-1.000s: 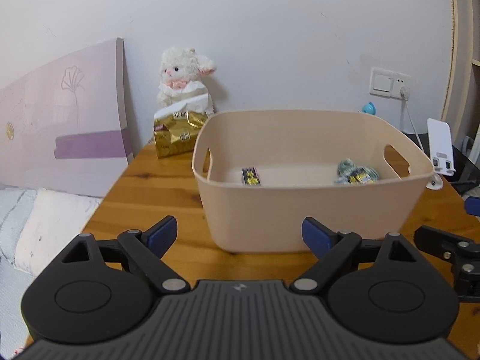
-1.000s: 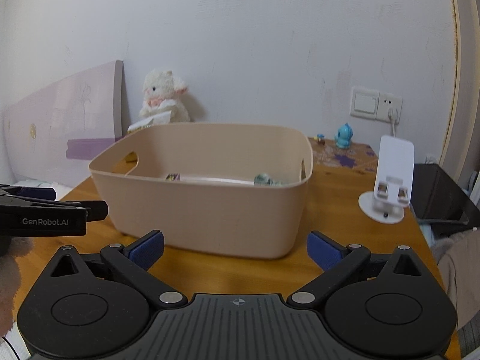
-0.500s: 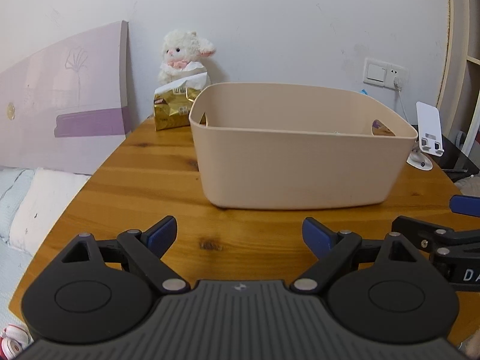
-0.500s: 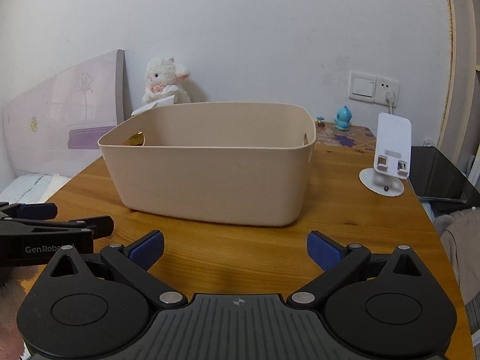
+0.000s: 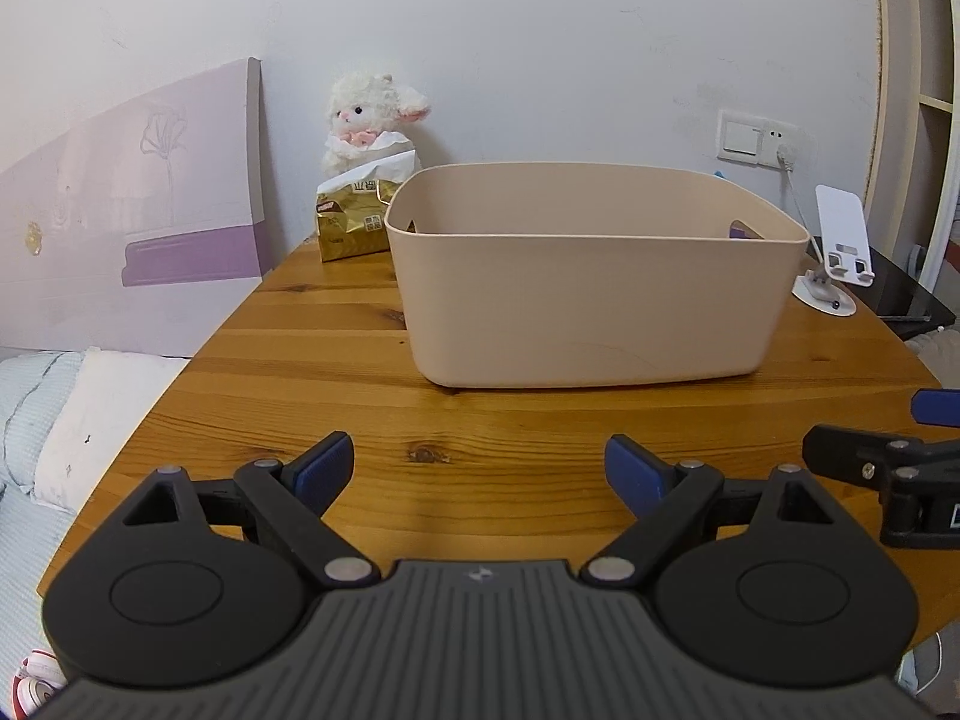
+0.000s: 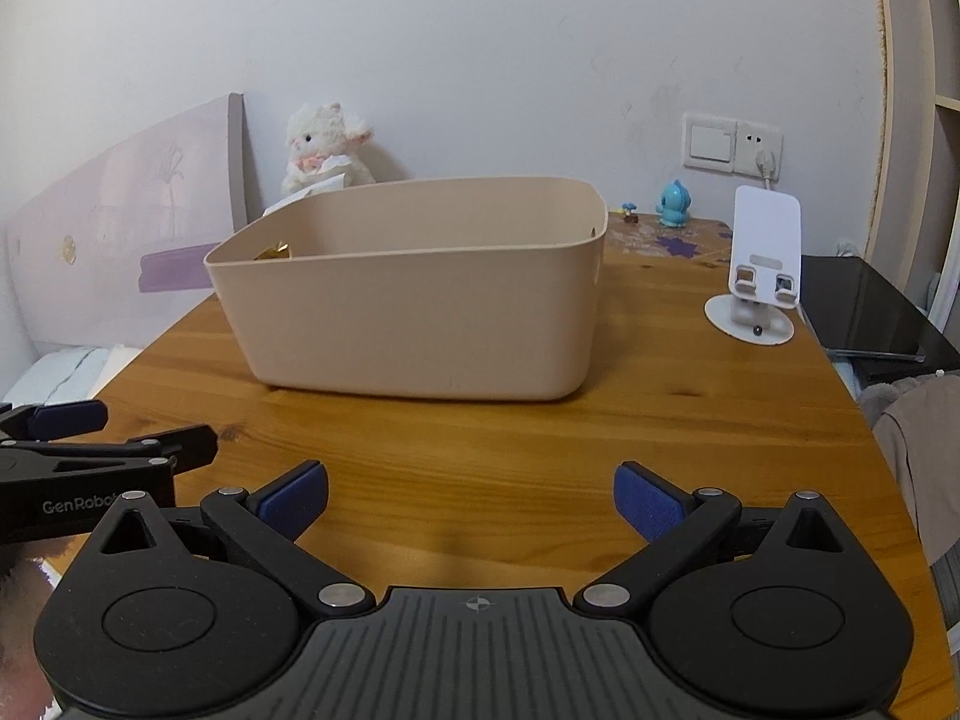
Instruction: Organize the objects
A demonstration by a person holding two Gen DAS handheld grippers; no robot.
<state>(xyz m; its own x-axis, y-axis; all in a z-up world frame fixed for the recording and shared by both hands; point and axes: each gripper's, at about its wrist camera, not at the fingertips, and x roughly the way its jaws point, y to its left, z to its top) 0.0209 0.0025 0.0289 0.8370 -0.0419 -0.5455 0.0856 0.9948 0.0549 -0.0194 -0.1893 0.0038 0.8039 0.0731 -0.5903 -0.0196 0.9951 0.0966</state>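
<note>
A beige plastic basket (image 5: 594,312) with side handles stands on the wooden table (image 5: 336,384); it also shows in the right wrist view (image 6: 414,324). Its inside is hidden by the near wall from this low angle. My left gripper (image 5: 479,474) is open and empty, low over the table in front of the basket. My right gripper (image 6: 471,501) is open and empty, beside the left one, also short of the basket. The left gripper shows at the left edge of the right wrist view (image 6: 102,450).
A gold tissue pack (image 5: 354,219) and a white plush lamb (image 5: 366,120) sit behind the basket at the left. A white phone stand (image 6: 759,276) and a small blue figurine (image 6: 673,204) are at the right. A dark tablet (image 6: 870,312) lies beyond the table's right edge. A bed (image 5: 54,420) lies left.
Both grippers have pulled back and dropped lower, away from the basket. The items inside the basket, visible a second ago, are now hidden behind its wall.
</note>
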